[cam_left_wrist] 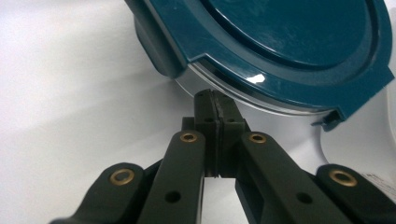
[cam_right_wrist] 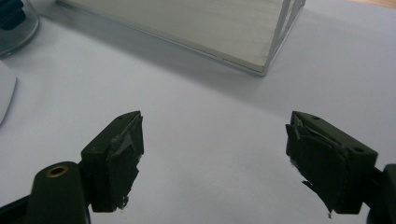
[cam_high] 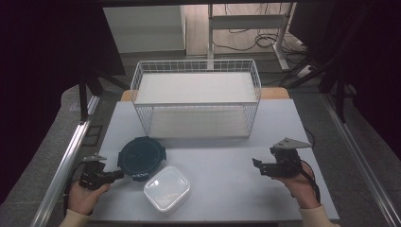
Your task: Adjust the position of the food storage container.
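A round container with a dark teal lid (cam_high: 142, 158) sits on the white table at the front left. My left gripper (cam_high: 118, 175) is shut, its tips against the container's near-left edge. In the left gripper view the closed jaws (cam_left_wrist: 215, 100) meet just under the teal lid's rim (cam_left_wrist: 289, 42), with nothing seen between them. A clear square container with a white lid (cam_high: 166, 187) lies just right of the round one. My right gripper (cam_high: 257, 166) is held above the table at the right, open, and its jaws (cam_right_wrist: 215, 140) are empty.
A white wire basket (cam_high: 196, 62) with a pale board floor stands at the back middle of the table (cam_high: 227, 161); its near corner (cam_right_wrist: 268, 65) shows in the right gripper view. Bare tabletop lies between the two grippers. Metal rails run along both table sides.
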